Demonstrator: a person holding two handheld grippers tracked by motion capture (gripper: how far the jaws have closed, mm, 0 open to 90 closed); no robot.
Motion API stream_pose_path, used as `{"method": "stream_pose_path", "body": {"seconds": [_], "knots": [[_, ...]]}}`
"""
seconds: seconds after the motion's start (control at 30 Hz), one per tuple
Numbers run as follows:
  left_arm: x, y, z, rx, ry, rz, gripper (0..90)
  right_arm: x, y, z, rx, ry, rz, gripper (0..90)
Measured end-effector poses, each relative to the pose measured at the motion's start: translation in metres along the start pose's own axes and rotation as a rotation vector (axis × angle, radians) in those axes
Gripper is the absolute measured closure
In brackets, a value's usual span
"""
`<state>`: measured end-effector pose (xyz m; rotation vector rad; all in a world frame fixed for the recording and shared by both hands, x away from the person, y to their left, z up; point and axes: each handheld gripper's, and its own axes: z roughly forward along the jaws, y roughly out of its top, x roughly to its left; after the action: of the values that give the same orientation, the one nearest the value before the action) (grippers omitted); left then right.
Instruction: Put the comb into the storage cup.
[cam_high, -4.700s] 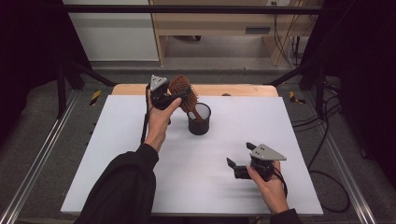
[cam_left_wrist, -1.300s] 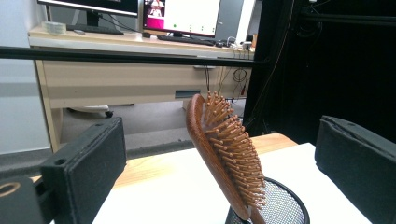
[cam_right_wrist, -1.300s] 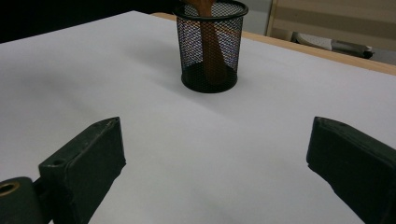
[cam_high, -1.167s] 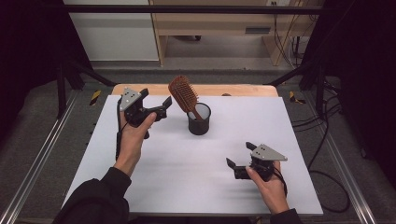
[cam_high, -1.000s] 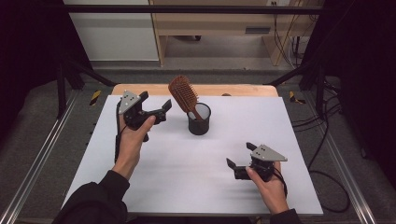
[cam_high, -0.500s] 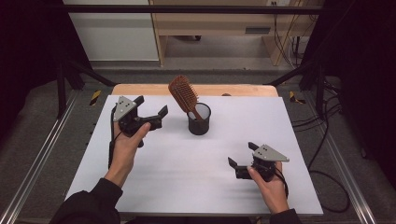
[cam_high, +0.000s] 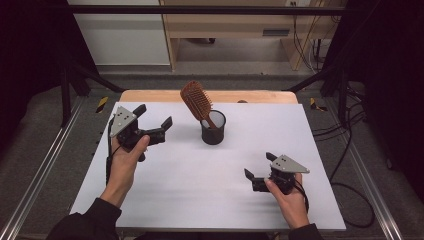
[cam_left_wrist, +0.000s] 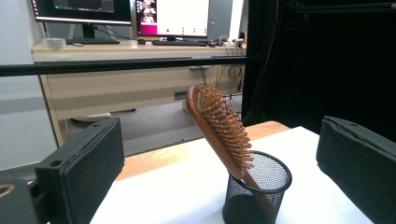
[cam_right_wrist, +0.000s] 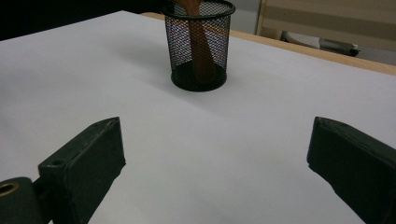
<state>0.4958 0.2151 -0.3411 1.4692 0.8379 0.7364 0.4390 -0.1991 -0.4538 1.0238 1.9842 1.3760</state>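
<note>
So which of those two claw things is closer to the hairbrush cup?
The left gripper, raised beside the mesh cup. The right gripper sits farther off, near the table's front edge.

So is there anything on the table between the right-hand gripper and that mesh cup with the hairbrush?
No. In the right gripper view, bare white tabletop runs from the open right gripper to the mesh cup.

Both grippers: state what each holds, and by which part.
Nothing. The left gripper and right gripper are open; the hairbrush stands in the mesh cup.
</note>
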Motion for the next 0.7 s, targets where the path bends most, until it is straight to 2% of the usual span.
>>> {"method": "stream_pose_path", "body": {"seconds": [0.4, 0.7], "knots": [[0.011, 0.005, -0.017, -0.022, 0.007, -0.007, 1.4, 0.000, 0.000, 0.000, -0.001, 0.000, -0.002, 4.2], [0.021, 0.011, -0.032, -0.024, 0.032, 0.019, 1.3, 0.000, 0.001, -0.002, -0.013, -0.005, -0.011, 4.3]]}}
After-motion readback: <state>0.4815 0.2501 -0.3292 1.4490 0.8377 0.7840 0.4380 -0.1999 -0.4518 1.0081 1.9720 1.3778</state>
